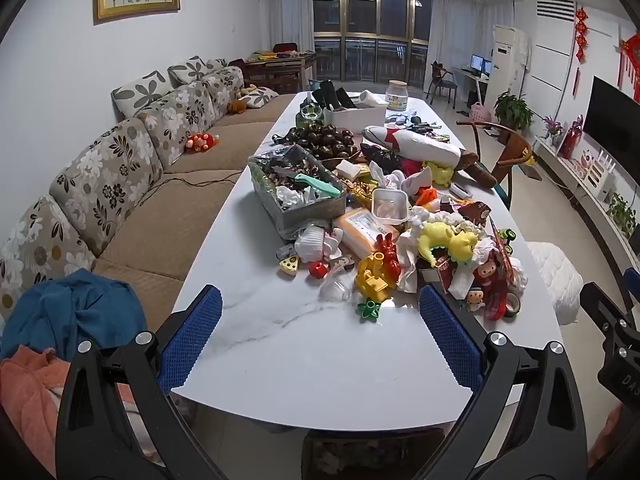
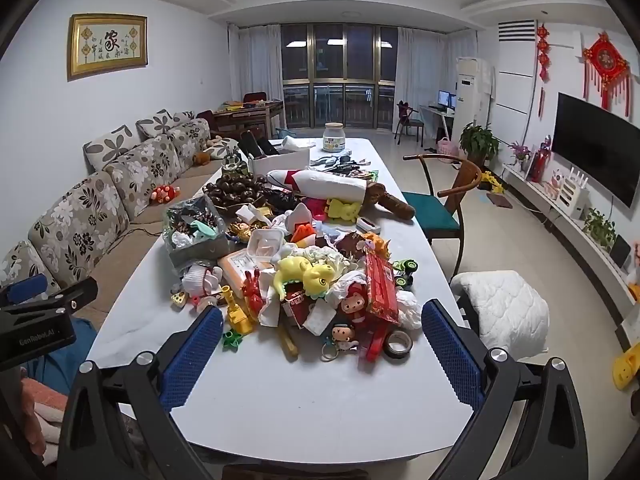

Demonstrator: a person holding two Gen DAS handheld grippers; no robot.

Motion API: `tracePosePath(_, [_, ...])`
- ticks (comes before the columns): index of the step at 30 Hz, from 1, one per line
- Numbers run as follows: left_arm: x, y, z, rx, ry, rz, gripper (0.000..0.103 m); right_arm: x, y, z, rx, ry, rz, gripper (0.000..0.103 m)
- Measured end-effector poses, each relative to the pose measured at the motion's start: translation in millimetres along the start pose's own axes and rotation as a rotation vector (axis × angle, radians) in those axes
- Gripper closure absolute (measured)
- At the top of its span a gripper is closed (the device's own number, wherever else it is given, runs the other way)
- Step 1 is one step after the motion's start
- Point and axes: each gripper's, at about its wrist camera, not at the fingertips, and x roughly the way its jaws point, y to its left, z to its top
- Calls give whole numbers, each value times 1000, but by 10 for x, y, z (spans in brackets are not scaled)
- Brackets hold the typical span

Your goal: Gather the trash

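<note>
A pile of toys, wrappers and crumpled tissues (image 1: pixel 404 240) (image 2: pixel 320 276) covers the middle of a white marble table (image 1: pixel 280 340) (image 2: pixel 300 392). A grey bin lined with plastic (image 1: pixel 296 196) (image 2: pixel 192 232) stands at the pile's left and holds scraps and tissues. Crumpled white tissue (image 1: pixel 316 242) (image 2: pixel 200 278) lies beside the bin. My left gripper (image 1: pixel 320 316) is open and empty above the table's near end. My right gripper (image 2: pixel 322 332) is open and empty, just short of the pile's near edge.
A floral sofa (image 1: pixel 120 168) runs along the table's left side, with blue and orange cloths (image 1: pixel 72 312) at its near end. A wooden chair (image 2: pixel 444 204) and a white padded stool (image 2: pixel 504 308) stand on the right. A white box (image 1: pixel 356 114) and jar (image 1: pixel 396 94) sit at the far end.
</note>
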Motion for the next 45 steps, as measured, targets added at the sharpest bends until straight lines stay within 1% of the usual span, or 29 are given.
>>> tracePosePath(8, [2, 2, -1, -3, 6, -3, 6, -10, 12, 18, 8, 10, 2, 5])
tracePosePath(9, [39, -60, -26, 2, 7, 0, 6, -32, 19, 43, 8, 9, 0, 5])
tracePosePath(14, [69, -120, -55, -2, 6, -3, 6, -32, 21, 31, 7, 10, -1, 5])
tracePosePath(25, [71, -34, -82, -3, 32, -16, 6, 28, -49, 22, 10, 23, 4, 5])
tracePosePath(45, [107, -40, -101, -4, 48, -26, 6, 12, -10, -21, 9, 25, 0, 5])
